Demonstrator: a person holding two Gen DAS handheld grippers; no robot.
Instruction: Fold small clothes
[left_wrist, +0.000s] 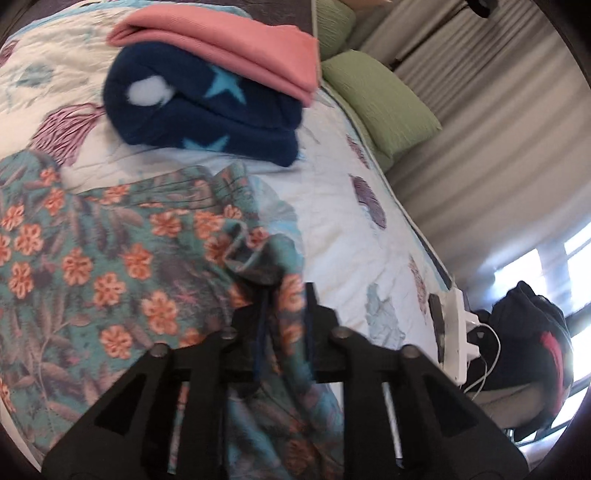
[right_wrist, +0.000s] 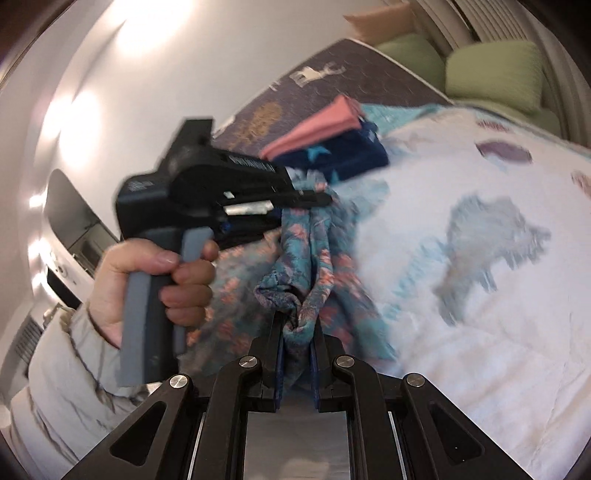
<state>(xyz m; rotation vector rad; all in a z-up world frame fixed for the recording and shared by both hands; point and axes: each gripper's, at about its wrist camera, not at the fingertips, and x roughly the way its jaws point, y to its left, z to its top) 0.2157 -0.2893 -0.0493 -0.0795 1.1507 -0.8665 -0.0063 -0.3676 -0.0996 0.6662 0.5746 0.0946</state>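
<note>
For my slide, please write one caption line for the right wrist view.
Right hand-held gripper clamps teal floral cloth garment beside left hand-held gripper over white quilted bedspread.

A bed (left_wrist: 332, 206) fills most of both views, covered by a quilt (right_wrist: 461, 295). On the quilt lies a floral garment (left_wrist: 110, 251), spread toward the left of the left wrist view. One bunched part of it sits between the fingers of the left gripper (left_wrist: 282, 306), another between the fingers of the right gripper (right_wrist: 297, 325). In the right wrist view the left gripper lies to the left of the garment, with a hand (right_wrist: 155, 280) around its handle. Beyond the garment, farther up the bed, a folded star-patterned cloth (left_wrist: 207, 110) lies on the quilt, with a folded plain cloth (left_wrist: 229, 44) stacked on it. Two pillows (left_wrist: 376, 96) lie to their right, beside a curtain (left_wrist: 480, 122). A bag (left_wrist: 528, 332) sits past the bed's right edge.
</note>
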